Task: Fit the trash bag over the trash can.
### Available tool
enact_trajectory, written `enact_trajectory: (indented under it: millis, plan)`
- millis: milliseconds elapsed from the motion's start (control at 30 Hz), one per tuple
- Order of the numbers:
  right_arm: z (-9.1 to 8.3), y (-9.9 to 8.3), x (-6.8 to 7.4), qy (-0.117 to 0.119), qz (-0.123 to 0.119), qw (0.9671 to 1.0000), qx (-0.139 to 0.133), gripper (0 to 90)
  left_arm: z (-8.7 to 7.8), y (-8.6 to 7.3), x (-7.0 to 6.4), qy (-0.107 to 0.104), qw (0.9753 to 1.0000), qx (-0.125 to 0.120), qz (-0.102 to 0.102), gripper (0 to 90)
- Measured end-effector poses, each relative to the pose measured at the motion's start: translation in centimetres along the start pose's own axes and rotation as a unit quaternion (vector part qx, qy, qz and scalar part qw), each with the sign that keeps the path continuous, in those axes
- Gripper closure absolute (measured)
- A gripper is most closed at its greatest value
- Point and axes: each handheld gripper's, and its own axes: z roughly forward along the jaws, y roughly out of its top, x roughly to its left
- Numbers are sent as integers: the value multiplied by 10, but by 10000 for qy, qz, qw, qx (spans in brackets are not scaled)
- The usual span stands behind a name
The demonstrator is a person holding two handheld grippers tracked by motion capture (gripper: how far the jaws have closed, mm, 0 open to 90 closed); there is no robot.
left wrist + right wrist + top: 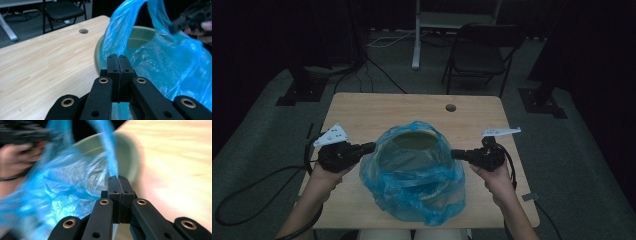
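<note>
In the high view, the blue plastic bag point(414, 175) drapes the green bin point(414, 140) mid-table, left gripper point(371, 147) at its 9 o'clock, right gripper point(455, 154) at 3. In the left gripper view, the fingers point(113, 65) pinch the bag's edge closed; pull evenly outward. In the right gripper view, the fingers point(113, 186) clamp bag film too, so keep tension level to seat it over the rim.

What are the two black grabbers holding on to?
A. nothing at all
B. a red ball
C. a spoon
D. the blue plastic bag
D: the left gripper and the right gripper each have their jaws shut on an edge of the blue plastic bag, which is pulled over a pale green bin on the table.
</note>
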Motion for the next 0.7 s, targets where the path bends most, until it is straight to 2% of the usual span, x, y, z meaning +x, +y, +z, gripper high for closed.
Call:
enact_trajectory:
  millis: [100,200,300,367,467,600,700]
  plan:
    - [8,10,-12,-575,51,9983,-71,900,8,-8,17,138,9995,132,-243,900]
    - [22,18,-25,-973,83,9952,-94,900,17,-16,28,252,9986,230,-398,900]
    - [35,26,-34,-1103,146,9937,-120,900,30,-24,39,397,9973,340,-509,900]
    - [45,30,-37,-1314,77,9913,-72,900,37,-30,46,421,9961,427,-648,900]
    - [61,32,-43,-1419,105,9898,32,900,48,-42,56,307,9941,527,-893,900]
    - [75,25,-51,-1416,217,9896,125,900,56,-56,60,128,9919,618,-1099,900]
    - [81,16,-56,-1404,314,9894,183,900,61,-65,61,36,9904,711,-1181,900]
